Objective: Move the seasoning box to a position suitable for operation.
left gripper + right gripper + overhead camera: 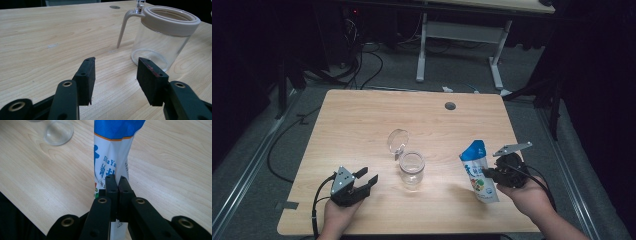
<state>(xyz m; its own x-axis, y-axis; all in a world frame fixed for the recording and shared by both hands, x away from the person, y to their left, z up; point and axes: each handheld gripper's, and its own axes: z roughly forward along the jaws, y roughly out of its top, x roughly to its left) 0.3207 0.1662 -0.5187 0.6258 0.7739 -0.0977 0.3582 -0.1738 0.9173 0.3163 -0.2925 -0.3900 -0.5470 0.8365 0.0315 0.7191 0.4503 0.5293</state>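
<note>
A clear glass jar (412, 170) with a beige rim stands mid-table, its hinged lid (397, 141) flipped open behind it. In the left gripper view the jar (160, 42) sits just beyond the right jaw. My left gripper (366, 177) rests on the table to the jar's left, open with nothing between its pads (88, 80). A blue and white pouch (479, 172) stands upright at the right; my right gripper (488, 175) is shut on its edge. In the right gripper view the jaws pinch the pouch (112, 157) flat.
The wooden table (362, 120) has a grey cable hole (450, 106) near its far edge. Beyond it, cables lie on the floor and a white desk frame (459, 35) stands at the back. The table's right edge lies close to my right hand.
</note>
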